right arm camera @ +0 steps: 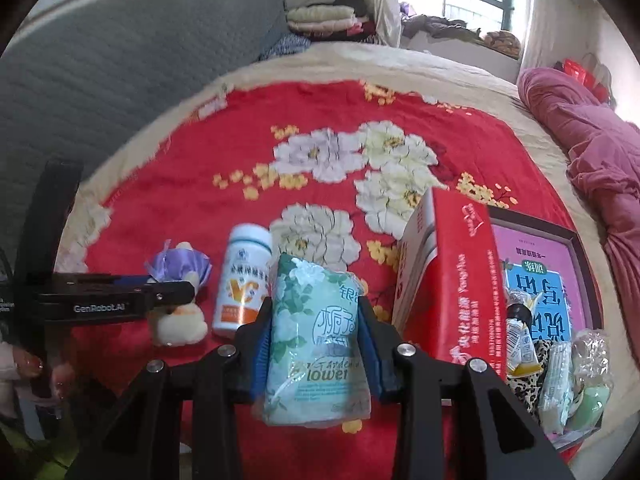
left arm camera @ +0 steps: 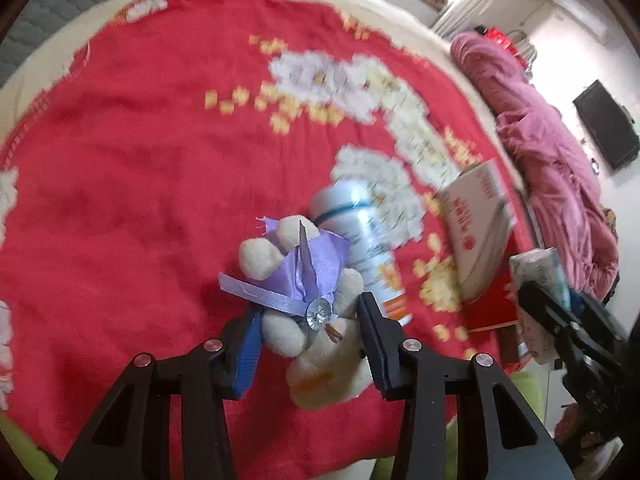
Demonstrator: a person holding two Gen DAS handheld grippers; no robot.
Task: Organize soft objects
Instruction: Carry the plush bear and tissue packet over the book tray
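Red floral bedding (right arm camera: pixel 168 216) covered the bed and served as the work surface, with a pink quilt (right arm camera: pixel 592 152) heaped at about two o'clock in the right wrist view. At six o'clock in that view the right gripper (right arm camera: pixel 316 344) was clamped on a tissue pack (right arm camera: pixel 316 328), its pads squeezing the soft wrapper at mid-height, probably so the pack would not sag or slip while carried. In the left wrist view the left gripper (left arm camera: pixel 308 340) was closed around a small plush bear (left arm camera: pixel 308 304) in a purple ribbon, gripped across its body (the widest, most yielding part). A vitamin bottle (right arm camera: pixel 244 280) lay just beside the bear at one o'clock from it, close enough to be knocked. A red carton (right arm camera: pixel 444 280) stood at three o'clock of the tissue pack, and behind it an open box (right arm camera: pixel 576 240) held packets and wrapped oddments. That carton seemed the likeliest obstacle on any path to the box.
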